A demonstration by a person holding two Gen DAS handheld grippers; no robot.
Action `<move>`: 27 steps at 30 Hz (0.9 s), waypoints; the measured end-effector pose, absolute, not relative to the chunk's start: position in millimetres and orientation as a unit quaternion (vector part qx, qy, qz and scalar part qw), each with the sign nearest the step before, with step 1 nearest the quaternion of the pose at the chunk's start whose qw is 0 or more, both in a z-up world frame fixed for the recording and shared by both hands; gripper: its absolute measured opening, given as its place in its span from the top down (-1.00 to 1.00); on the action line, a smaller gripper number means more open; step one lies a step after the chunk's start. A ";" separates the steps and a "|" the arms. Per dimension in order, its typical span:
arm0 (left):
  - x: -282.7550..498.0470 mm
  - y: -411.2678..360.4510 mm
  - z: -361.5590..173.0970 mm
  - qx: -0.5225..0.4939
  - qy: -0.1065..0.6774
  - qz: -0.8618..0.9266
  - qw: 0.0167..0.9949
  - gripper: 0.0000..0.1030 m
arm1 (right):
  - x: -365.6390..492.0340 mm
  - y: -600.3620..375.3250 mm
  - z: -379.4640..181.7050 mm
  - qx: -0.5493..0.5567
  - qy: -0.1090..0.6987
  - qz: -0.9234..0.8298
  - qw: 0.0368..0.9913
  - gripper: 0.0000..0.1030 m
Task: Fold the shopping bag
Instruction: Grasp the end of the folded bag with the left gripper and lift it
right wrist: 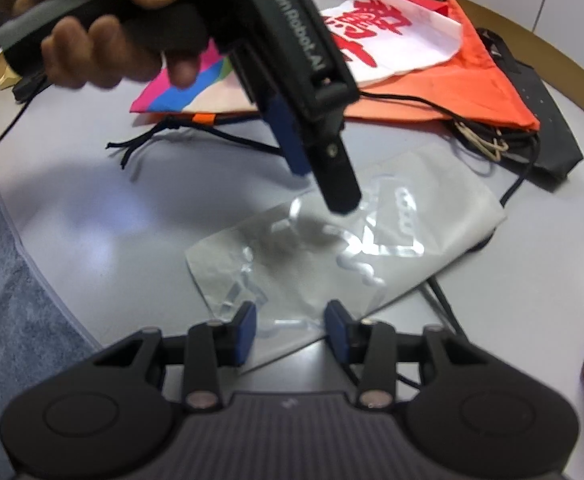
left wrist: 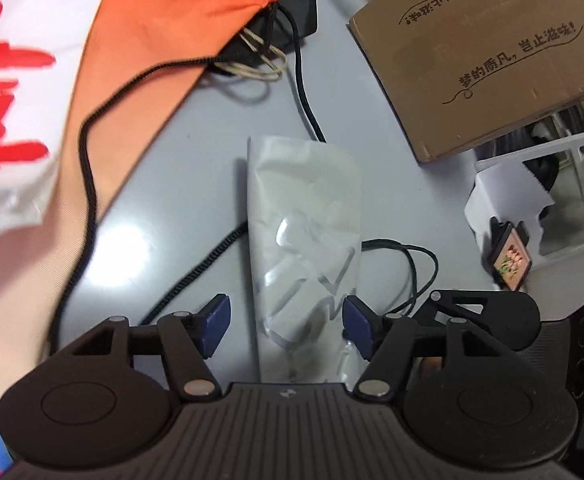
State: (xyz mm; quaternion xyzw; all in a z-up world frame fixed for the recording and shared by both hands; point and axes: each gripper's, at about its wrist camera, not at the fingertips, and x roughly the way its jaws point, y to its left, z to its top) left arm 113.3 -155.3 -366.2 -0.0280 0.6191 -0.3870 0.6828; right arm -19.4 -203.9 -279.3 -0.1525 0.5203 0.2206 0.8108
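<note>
**Two grippers over a folded grey bag**

The grey bag lies flat on the table, folded into a long strip with shiny print on top. The left gripper is wide open over one end of it and holds nothing. In the right view a hand grips its handle and tips it down toward the bag – its tip is over the middle. The right gripper is also open and empty, near the bag's edge. An orange bag lies behind – beside a cardboard box.
</note>
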 end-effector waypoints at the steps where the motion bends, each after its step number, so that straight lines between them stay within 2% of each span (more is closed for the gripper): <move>1: 114.1 -154.0 -368.5 -0.037 0.620 -0.388 0.681 -0.30 | -19.3 -204.3 -279.4 -0.151 0.519 0.221 0.811 0.17; 10: 118.1 -145.4 -388.8 -0.134 0.609 -0.434 0.650 -0.31 | -20.6 -214.2 -279.0 -0.122 0.506 0.233 0.821 0.17; 15: 116.3 -151.4 -392.4 -0.145 0.603 -0.444 0.647 -0.27 | -18.1 -219.0 -278.2 -0.102 0.509 0.235 0.821 0.17; 18: 117.6 -151.0 -394.3 -0.137 0.608 -0.428 0.655 0.37 | -17.0 -221.7 -277.7 -0.089 0.510 0.234 0.823 0.16; 20: 117.4 -150.2 -393.7 -0.129 0.609 -0.420 0.660 0.45 | -16.8 -224.9 -277.4 -0.072 0.510 0.238 0.823 0.03; 21: 116.9 -149.9 -392.8 -0.130 0.608 -0.419 0.661 0.47 | -17.0 -226.0 -277.5 -0.064 0.510 0.242 0.823 -0.14; 23: 115.8 -149.2 -391.0 -0.133 0.607 -0.417 0.663 0.54 | -18.4 -226.3 -277.5 -0.055 0.511 0.249 0.821 -0.29; 24: 115.5 -148.1 -389.9 -0.142 0.607 -0.416 0.662 0.66 | -18.6 -225.5 -277.1 -0.055 0.513 0.249 0.819 -0.53; 27: 115.7 -142.6 -381.9 -0.182 0.592 -0.417 0.665 0.71 | -20.7 -224.6 -270.1 -0.049 0.510 0.242 0.824 -0.55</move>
